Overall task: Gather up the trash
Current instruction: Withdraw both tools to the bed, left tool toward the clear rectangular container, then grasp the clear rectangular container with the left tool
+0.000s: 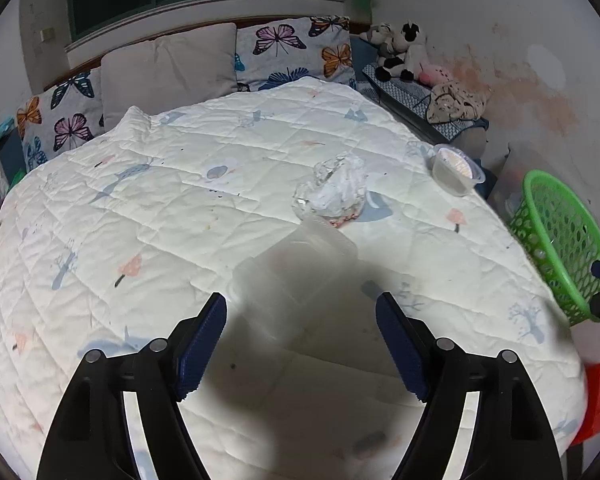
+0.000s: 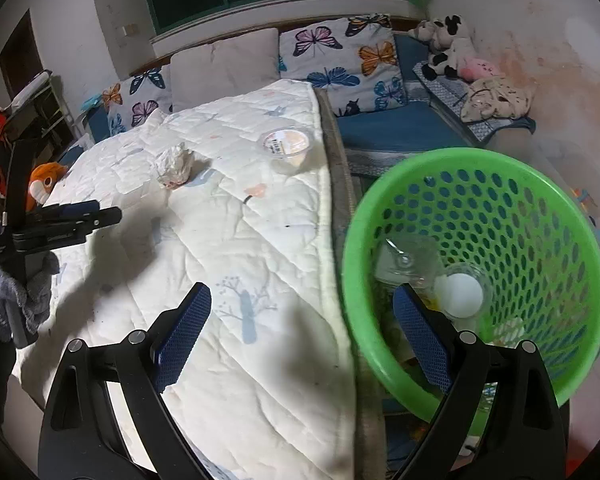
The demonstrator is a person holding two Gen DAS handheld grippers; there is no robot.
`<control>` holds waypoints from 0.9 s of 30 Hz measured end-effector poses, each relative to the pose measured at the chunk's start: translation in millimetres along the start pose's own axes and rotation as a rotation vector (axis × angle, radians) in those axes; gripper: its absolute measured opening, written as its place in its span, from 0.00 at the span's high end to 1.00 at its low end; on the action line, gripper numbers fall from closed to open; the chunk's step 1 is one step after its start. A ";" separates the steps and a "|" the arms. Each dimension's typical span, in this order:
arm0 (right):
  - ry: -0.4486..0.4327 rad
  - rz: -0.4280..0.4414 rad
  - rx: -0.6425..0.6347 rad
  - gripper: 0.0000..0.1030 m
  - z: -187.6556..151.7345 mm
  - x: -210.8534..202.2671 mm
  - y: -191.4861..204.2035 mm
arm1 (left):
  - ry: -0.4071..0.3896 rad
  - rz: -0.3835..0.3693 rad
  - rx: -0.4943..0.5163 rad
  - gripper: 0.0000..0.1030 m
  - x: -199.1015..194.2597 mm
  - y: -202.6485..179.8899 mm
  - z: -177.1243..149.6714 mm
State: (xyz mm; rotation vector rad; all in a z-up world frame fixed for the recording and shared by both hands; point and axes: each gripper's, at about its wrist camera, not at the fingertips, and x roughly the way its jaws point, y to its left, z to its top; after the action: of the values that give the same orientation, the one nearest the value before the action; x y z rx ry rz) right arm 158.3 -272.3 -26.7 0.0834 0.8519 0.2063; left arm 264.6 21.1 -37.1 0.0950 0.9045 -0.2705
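Observation:
A clear plastic container lies on the white quilt, just ahead of my left gripper. The jaws stand open and the pads do not touch it. Farther off are a crumpled plastic wrapper and a lidded plastic tub near the bed's right edge. A green mesh basket stands beside the bed. My right gripper is open and empty, with one finger over the basket's rim. In the basket lie a clear cup and a white round lid. The wrapper, tub and left gripper, in a gloved hand, also show.
Butterfly-print pillows and grey pillows line the headboard under a dark window. Stuffed toys sit on a blue-cushioned bench right of the bed. An orange plush toy lies at the bed's left side. A red object is low right.

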 end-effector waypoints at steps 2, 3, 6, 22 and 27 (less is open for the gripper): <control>0.005 0.005 -0.001 0.11 1.6 3.6 3.6 | 0.005 -0.003 0.026 0.27 3.8 0.7 2.0; 0.007 0.006 -0.004 0.11 2.7 5.7 5.7 | 0.006 0.000 0.044 0.27 6.4 1.3 3.5; 0.015 0.012 -0.010 0.11 4.2 11.3 11.5 | 0.016 -0.024 0.065 0.27 12.4 5.1 7.3; 0.046 0.029 -0.040 0.11 13.6 33.8 31.2 | 0.039 -0.109 0.185 0.26 35.6 8.4 15.4; 0.054 0.030 -0.044 0.11 15.5 38.4 34.0 | 0.052 -0.136 0.190 0.26 42.3 11.2 17.4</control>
State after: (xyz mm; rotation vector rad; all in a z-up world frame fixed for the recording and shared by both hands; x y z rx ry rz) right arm 189.6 -230.7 -39.5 0.0498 0.8996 0.2560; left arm 305.7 20.4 -60.0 0.2174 0.9371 -0.4824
